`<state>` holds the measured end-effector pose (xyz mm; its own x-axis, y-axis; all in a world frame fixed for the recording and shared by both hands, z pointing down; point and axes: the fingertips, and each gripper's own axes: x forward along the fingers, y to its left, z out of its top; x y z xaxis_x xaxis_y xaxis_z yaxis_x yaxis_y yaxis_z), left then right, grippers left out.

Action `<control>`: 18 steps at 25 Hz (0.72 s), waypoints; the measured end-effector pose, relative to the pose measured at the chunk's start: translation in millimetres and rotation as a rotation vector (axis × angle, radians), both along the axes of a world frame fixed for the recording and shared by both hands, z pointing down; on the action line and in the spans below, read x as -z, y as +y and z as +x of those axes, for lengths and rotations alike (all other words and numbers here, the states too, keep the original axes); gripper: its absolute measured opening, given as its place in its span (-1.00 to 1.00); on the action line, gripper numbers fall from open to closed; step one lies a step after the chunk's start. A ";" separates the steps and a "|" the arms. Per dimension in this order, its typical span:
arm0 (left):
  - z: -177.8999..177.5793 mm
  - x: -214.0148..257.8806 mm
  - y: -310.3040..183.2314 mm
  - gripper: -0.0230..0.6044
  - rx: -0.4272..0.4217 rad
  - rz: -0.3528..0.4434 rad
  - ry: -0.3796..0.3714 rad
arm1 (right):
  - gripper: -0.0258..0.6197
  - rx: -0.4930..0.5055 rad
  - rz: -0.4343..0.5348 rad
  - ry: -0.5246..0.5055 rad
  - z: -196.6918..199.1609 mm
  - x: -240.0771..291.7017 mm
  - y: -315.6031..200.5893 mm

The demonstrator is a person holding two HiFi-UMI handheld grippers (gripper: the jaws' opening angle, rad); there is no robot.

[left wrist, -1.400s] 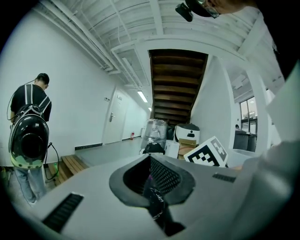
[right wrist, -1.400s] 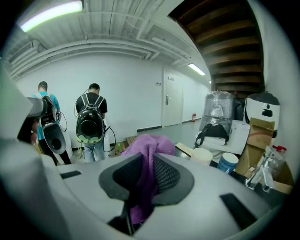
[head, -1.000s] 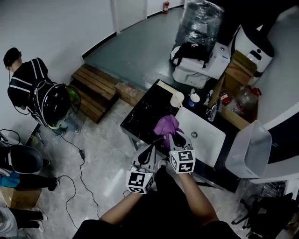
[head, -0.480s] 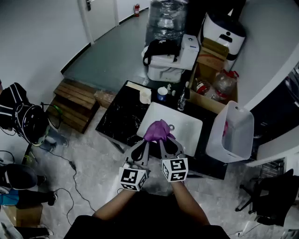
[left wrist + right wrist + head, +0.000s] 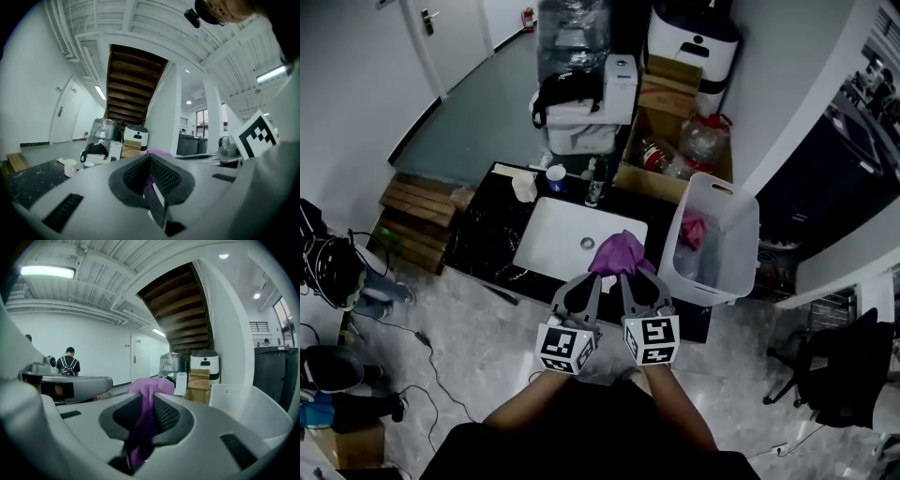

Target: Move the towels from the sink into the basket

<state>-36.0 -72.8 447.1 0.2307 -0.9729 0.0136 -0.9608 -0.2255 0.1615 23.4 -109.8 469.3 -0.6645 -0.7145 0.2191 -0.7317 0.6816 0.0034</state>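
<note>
Left gripper (image 5: 596,277) and right gripper (image 5: 625,277) both pinch the purple towel (image 5: 617,253) (left bite looks thin), so I reckon it may slip short of the basket (image 5: 742,246).

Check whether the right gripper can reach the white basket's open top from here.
Probably yes. The right gripper, shut on the purple towel, hangs beside the basket; its top is open, with nothing between them in the head view.
</note>
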 end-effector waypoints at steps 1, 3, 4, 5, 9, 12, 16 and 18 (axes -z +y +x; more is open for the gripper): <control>13.2 1.4 -3.5 -0.89 -0.002 0.000 -0.016 | -0.66 -0.005 0.004 -0.009 13.1 3.2 -3.1; 35.2 4.8 -10.6 -0.89 -0.002 0.002 -0.035 | -0.66 -0.011 0.013 -0.024 34.6 8.5 -9.5; 45.0 6.5 -13.7 -0.89 0.000 0.002 -0.041 | -0.66 -0.013 0.016 -0.030 43.9 10.2 -12.3; 54.6 8.6 -16.3 -0.89 0.002 0.004 -0.048 | -0.66 -0.014 0.019 -0.037 53.1 11.7 -14.5; 97.9 16.7 -25.1 -0.89 -0.001 0.023 -0.064 | -0.66 -0.007 0.024 -0.069 91.4 15.2 -17.4; 129.6 16.6 -30.2 -0.89 -0.010 0.032 -0.060 | -0.66 0.003 0.018 -0.071 118.6 11.8 -13.6; 163.3 13.6 -31.0 -0.89 -0.012 0.034 -0.057 | -0.66 0.013 0.029 -0.059 150.5 10.9 -10.3; 176.9 10.5 -32.3 -0.89 -0.019 0.027 -0.062 | -0.66 0.012 0.034 -0.054 164.5 10.1 -12.0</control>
<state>140.9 -105.1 436.6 0.2490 -0.9685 0.0024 -0.9641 -0.2477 0.0959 187.9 -121.8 459.2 -0.6833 -0.7127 0.1585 -0.7232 0.6905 -0.0124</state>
